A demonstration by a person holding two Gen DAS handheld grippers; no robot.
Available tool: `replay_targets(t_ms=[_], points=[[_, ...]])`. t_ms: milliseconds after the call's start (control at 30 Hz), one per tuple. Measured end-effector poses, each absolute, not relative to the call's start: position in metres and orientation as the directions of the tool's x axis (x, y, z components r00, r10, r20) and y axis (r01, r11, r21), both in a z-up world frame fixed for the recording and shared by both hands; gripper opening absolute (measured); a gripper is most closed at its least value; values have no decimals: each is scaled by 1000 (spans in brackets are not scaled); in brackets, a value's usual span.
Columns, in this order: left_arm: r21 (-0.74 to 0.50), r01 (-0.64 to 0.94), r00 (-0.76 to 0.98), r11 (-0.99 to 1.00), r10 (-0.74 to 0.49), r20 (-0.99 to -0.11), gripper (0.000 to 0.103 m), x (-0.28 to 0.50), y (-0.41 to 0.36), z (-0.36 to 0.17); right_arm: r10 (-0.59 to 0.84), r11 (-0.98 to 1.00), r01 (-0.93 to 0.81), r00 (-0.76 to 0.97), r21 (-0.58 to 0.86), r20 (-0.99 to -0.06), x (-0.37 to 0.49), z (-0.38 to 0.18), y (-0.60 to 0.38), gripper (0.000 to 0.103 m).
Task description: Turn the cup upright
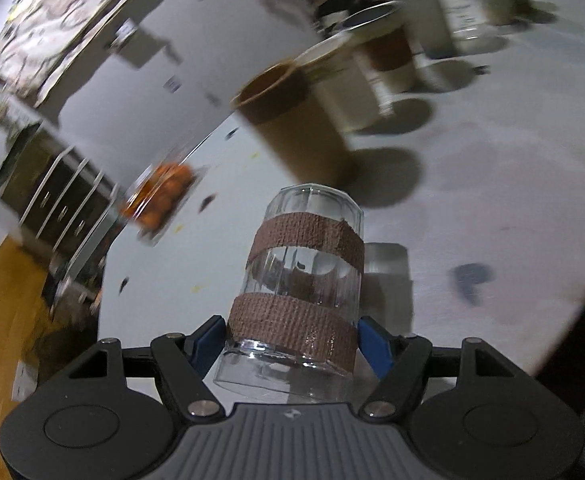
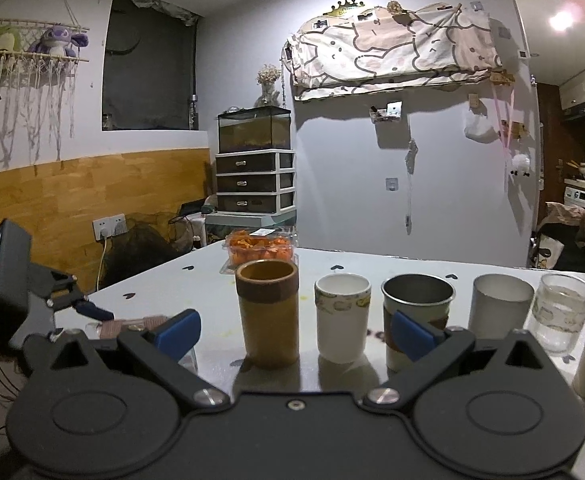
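Left gripper (image 1: 292,334) fingers (image 1: 206,338) are clamping the glass cup (image 1: 304,276) at its lower brown tape band; the cup is being held tilted above the worktop (image 1: 472,208), near its left edge, just in front of the brown cup (image 1: 292,128). Right gripper (image 2: 294,330) is hovering with fingers spread apart, gripping nothing, facing a row of upright cups: brown cup (image 2: 268,312), white paper cup (image 2: 342,316), steel cup (image 2: 418,304). Orange snack box (image 2: 260,248) is sitting at the far edge.

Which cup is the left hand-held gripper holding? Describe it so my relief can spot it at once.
On the white table, nearest the camera before the tall brown cup, the left hand-held gripper clamps a clear ribbed glass. Unlike its neighbours, it wears two brown tape bands.
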State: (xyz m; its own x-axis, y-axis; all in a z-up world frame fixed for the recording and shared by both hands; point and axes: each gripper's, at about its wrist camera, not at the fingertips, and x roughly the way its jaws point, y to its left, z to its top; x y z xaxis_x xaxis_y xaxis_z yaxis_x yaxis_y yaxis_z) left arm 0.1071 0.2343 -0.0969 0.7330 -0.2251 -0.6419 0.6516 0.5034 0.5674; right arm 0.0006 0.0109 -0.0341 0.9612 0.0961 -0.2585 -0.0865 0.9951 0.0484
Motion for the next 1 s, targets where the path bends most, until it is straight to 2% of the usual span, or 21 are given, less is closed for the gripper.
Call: replay_targets(t_ms=[200, 333, 400, 467, 767, 1000], points=[[573, 719, 692, 394, -333, -640, 72, 71, 207, -101, 63, 996, -43, 959, 77, -276, -3, -40, 0, 103], [593, 715, 699, 371, -356, -620, 75, 63, 200, -106, 73, 997, -58, 954, 60, -292, 11, -42, 0, 103], [586, 710, 704, 391, -359, -613, 77, 64, 203, -108, 80, 996, -60, 942, 71, -327, 28, -46, 1, 103], [562, 709, 704, 427, -370, -607, 83, 64, 207, -109, 92, 995, -69, 927, 78, -363, 49, -52, 4, 103], [422, 663, 732, 618, -418, -538, 88, 66, 245, -108, 129, 991, -96, 863, 93, -488, 122, -71, 39, 103], [338, 667, 720, 664, -457, -522, 88, 70, 260, -113, 88, 995, -96, 821, 16, -564, 145, -85, 66, 102]])
